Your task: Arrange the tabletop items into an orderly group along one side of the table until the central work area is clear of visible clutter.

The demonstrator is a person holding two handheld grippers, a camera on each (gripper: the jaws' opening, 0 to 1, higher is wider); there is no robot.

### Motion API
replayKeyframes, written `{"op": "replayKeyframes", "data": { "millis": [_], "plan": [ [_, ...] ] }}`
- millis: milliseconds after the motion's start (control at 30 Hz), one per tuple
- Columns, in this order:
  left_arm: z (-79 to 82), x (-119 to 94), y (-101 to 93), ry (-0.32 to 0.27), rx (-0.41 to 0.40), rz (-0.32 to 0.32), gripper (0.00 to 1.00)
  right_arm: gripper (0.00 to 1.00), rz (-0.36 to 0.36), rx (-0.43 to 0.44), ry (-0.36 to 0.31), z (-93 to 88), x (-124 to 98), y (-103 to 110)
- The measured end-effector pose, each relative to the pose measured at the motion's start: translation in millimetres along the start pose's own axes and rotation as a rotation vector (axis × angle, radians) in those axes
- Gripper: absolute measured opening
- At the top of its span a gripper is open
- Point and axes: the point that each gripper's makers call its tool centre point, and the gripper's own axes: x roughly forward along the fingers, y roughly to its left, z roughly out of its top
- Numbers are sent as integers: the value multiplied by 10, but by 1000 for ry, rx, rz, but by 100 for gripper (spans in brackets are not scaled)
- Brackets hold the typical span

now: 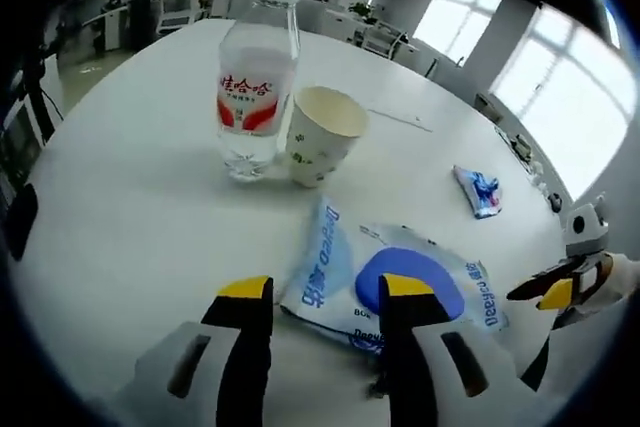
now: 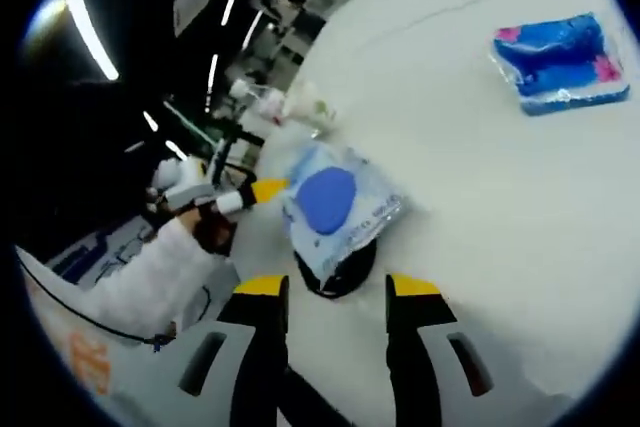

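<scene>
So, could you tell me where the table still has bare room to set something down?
Free: the broad white stretch left of the water bottle in the left gripper view, and the strip between the wet-wipes pack and the small tissue packet. Crowded: the bottle and paper cup stand close together, with the wipes pack just before them.
</scene>
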Motion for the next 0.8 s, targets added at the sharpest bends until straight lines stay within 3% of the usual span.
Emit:
{"op": "replayKeyframes", "data": {
  "millis": [133,233,400,433,500,800],
  "plan": [
    [-96,12,33,22,14,11,31,35,-5,5,43,-100,147,-25],
    [-126,-5,70,18,17,19,25,29,-8,36,20,-56,226,-21],
    [-93,-18,127,-23,-47,18,17,24,7,80,-6,41,318,-8],
    [-94,-19,136,-26,-69,20,15,20,0,80,-9,49,319,-22],
    [-87,-28,144,-38,-81,24,10,3,-16,78,-13,60,298,-48],
    [-62,-103,9,-61,-82,12,1,0,-35,41,-30,69,186,-46]
  ]
}}
